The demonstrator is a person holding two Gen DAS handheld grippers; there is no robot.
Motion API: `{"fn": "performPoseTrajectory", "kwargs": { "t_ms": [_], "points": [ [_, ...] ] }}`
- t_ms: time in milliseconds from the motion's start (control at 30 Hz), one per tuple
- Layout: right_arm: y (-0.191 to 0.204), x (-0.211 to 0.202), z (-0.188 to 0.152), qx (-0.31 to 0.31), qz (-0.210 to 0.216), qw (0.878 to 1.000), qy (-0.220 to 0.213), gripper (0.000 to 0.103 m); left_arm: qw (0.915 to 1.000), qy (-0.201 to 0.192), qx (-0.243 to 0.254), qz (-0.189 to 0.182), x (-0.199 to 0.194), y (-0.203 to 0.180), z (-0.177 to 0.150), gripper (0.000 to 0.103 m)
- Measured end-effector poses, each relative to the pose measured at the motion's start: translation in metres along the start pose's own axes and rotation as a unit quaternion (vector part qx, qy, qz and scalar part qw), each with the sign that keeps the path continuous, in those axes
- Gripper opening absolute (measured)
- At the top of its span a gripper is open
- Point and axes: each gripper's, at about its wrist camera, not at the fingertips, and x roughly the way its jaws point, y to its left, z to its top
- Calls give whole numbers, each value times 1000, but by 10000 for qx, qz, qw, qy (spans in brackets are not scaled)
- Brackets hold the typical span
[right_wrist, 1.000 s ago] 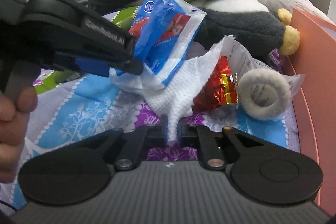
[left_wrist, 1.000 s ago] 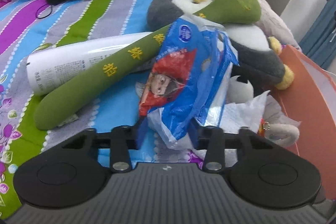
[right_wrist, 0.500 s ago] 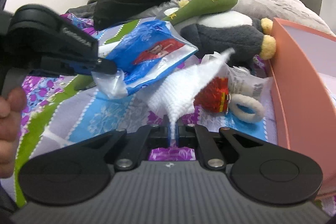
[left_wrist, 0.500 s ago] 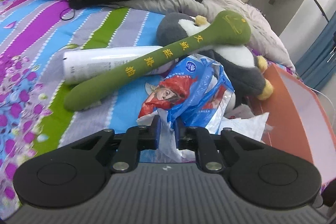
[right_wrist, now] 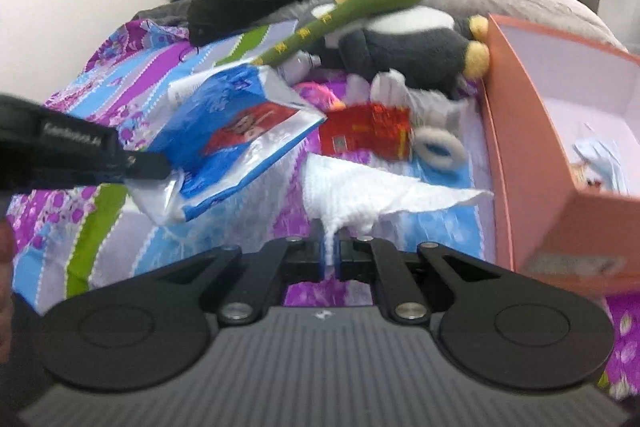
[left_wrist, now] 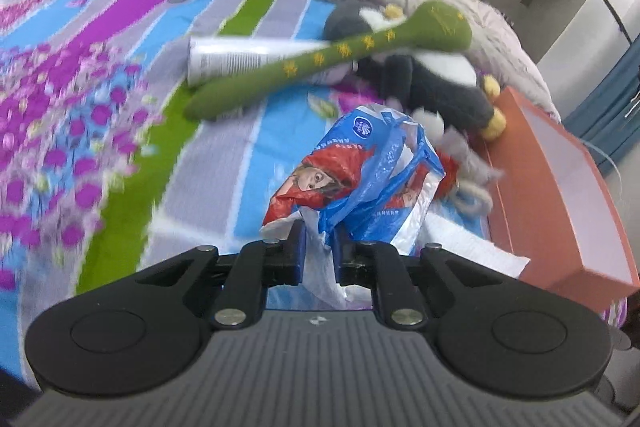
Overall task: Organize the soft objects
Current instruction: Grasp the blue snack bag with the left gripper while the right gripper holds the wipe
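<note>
Left wrist view: my left gripper (left_wrist: 319,251) is clamped on the blue plastic bag (left_wrist: 360,183), lifted off the striped bedspread (left_wrist: 132,131). A green plush stick (left_wrist: 320,59) lies across the penguin plush (left_wrist: 436,83).

Right wrist view: my right gripper (right_wrist: 330,254) is pinched tight on a white cloth (right_wrist: 360,199), just beside the orange box (right_wrist: 532,163).

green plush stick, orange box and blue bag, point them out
green plush stick (left_wrist: 320,61), left wrist view, middle of its shaft
orange box (right_wrist: 520,131), right wrist view, its near outer wall
blue bag (left_wrist: 360,163), left wrist view, its printed front
</note>
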Motion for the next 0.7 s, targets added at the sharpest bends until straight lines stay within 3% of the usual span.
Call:
{"fn": "performPoseTrajectory", "kwargs": {
  "t_ms": [167,333,433,467,700],
  "points": [
    [-14,-2,-21,216,-107,9993,283,8,9978,586,243,-173,8,-5,-26,18],
    [-24,-4,-29,443,-217,9981,377,15,9957,775,474,-182,4,-10,-38,47],
    [-28,-7,-29,488,-354,9975,369,52,9949,725,685,-128,-3,-13,-37,60],
    [-29,-9,-28,503,-370,9975,319,57,9945,694,775,-108,-6,-14,-36,63],
    [-27,-12,-24,153,-338,9993,-109,57,9900,505,1237,-446,-10,-29,-27,63]
  ]
}}
